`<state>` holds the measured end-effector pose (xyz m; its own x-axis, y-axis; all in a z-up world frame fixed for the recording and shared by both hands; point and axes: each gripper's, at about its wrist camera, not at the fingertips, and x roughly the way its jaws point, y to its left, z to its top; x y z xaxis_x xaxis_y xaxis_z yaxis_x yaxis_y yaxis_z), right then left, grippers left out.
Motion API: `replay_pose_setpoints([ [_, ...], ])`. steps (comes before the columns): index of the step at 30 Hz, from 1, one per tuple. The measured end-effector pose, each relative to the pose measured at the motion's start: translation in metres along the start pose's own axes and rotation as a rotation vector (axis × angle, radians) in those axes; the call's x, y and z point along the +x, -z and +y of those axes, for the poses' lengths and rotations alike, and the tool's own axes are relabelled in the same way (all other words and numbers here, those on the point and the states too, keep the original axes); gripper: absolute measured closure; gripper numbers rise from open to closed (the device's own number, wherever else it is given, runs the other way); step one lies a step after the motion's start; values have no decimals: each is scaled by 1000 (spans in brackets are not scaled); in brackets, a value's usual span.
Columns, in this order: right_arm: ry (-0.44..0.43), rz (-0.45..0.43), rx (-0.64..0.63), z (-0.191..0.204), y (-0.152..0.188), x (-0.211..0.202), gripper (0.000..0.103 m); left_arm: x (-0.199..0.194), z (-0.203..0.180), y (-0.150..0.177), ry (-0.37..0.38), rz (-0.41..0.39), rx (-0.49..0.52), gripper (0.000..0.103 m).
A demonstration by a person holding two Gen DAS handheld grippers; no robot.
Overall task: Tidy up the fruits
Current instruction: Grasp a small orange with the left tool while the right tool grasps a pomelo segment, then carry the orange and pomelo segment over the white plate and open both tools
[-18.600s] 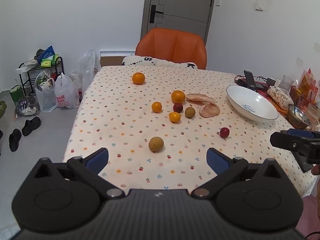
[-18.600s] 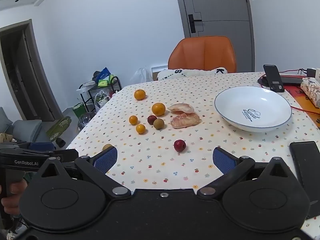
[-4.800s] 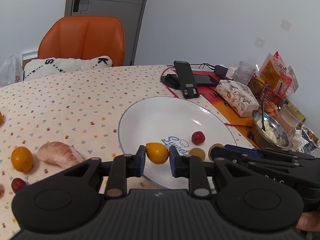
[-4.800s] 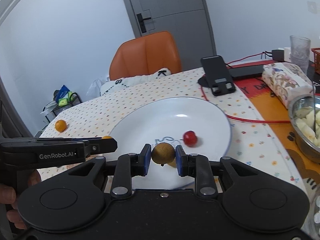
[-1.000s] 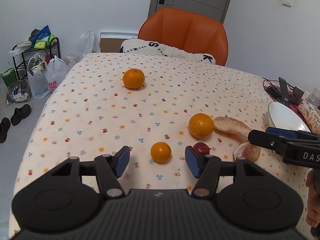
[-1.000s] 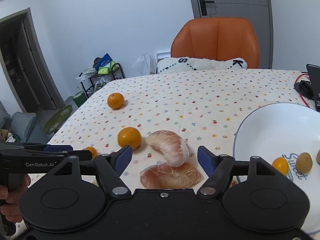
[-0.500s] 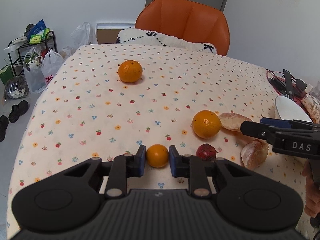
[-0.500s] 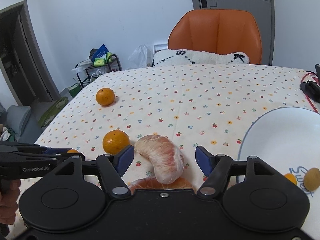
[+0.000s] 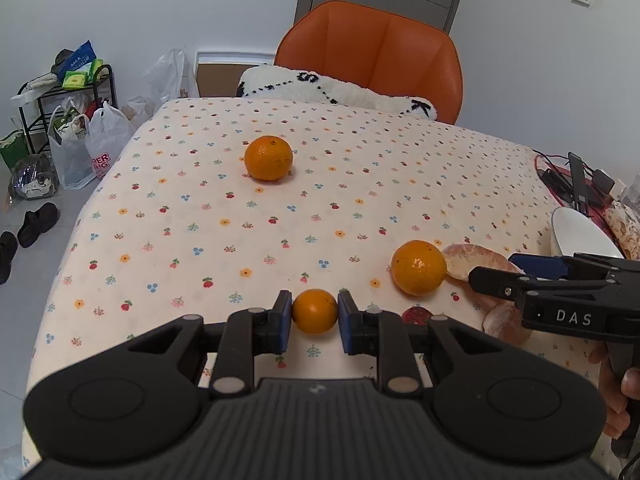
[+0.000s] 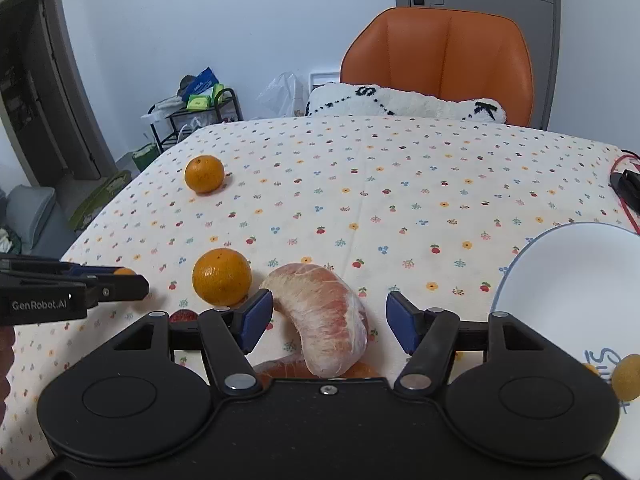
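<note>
- Your left gripper (image 9: 315, 317) pinched a small orange (image 9: 315, 311), low over the tablecloth (image 9: 200, 216).
- Your right gripper (image 10: 328, 322) was spread around a peeled pomelo segment (image 10: 326, 316), not yet closed.
- Done: two small fruits lay in the white bowl (image 10: 568, 280).
- Left: near orange (image 10: 221, 277), far orange (image 10: 204, 174), a red fruit (image 9: 416, 314), second pomelo piece (image 9: 504, 318).

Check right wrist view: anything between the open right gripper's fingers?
Yes. In the right wrist view the peeled pomelo segment lies between the fingers of the right gripper, which is open and not touching it; a second segment lies just beneath.
</note>
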<state>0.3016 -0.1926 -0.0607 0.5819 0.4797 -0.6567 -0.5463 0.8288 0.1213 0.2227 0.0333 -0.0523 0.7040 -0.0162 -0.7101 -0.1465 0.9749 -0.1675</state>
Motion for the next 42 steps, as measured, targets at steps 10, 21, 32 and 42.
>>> replay_pose_setpoints([
  [10,-31,17,-6,2,4,-8,65,-10,-4,2,12,-22,-2,80],
  [21,-18,-52,28,-6,4,-39,68,-23,-21,-4,55,-62,20,80],
  [32,-9,-112,60,-20,7,-66,68,-30,-54,-9,101,-89,70,80],
  [42,13,-148,86,-41,14,-86,68,-29,-83,-10,137,-96,109,80],
])
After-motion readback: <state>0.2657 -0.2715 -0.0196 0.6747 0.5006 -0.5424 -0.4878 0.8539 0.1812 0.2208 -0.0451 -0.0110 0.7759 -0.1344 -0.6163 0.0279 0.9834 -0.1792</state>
